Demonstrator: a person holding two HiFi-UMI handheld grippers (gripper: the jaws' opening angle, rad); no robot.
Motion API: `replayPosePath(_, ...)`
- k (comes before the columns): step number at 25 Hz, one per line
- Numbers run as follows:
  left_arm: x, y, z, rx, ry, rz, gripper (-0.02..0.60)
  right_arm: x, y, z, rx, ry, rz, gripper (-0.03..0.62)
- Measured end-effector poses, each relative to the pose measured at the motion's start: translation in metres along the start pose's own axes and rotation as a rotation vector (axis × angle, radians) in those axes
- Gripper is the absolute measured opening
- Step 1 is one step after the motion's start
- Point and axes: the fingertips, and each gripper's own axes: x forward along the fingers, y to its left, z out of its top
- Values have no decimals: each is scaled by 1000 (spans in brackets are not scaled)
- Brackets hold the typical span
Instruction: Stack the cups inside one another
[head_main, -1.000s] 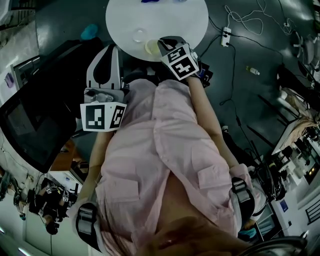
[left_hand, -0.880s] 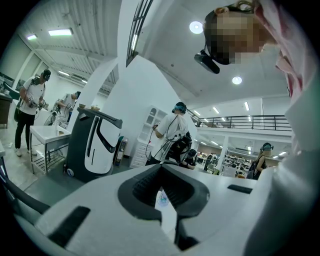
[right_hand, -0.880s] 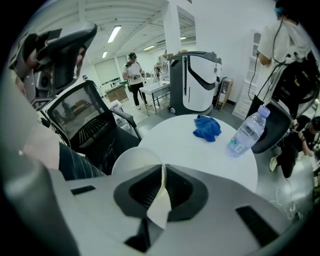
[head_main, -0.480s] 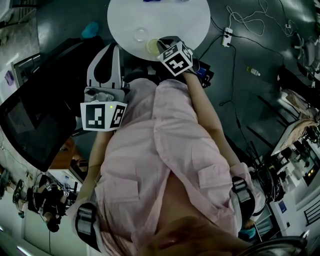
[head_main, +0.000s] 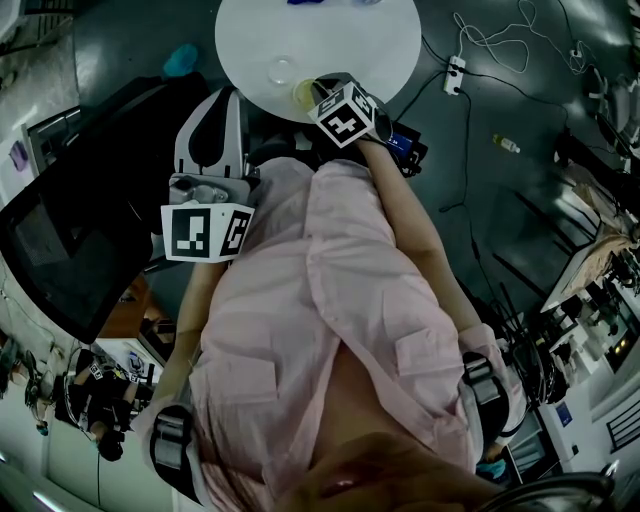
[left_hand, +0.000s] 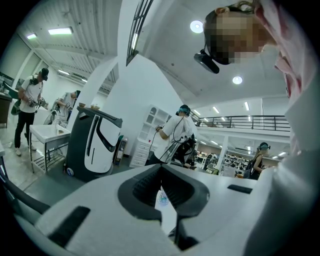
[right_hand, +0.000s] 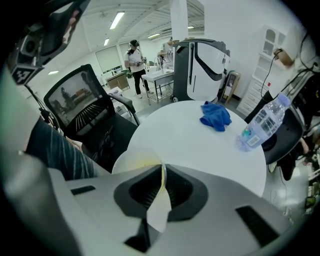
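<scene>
The round white surface (head_main: 370, 45) carries everything the task needs, and the person stands close against its near edge, so the work sits within easy reach of one arm. The left gripper (left_hand: 161, 172) is held back beside the person's body, off the surface and pointing out into the room. Its fingers are pressed together with nothing between them, which suggests it has no part in this step. The right gripper (head_main: 322, 92) leans steeply down over the near part of the surface, its fingers clamped on a yellowish translucent cup (right_hand: 131, 161). A water bottle (right_hand: 262, 122) on its side and a blue cloth (right_hand: 216, 116) lie toward the far side, well apart from the cups and out of the way. The held cup is pinched by its thin wall at the rim, a grip that leaves its base and lower body free to slide into another cup. That other one, a clear cup (head_main: 281, 70), stands upright on the surface just beside the held cup, to its left in the head view. Whether the two touch cannot be told. By the look of it, the held cup is meant for the clear one, and the nesting is not yet done.
</scene>
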Motion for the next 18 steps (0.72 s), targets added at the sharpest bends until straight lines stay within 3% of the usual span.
replayPosePath(18, 1, 3, 2, -6, -1, -1, 15, 9, 1, 0, -43, 23, -8, 38)
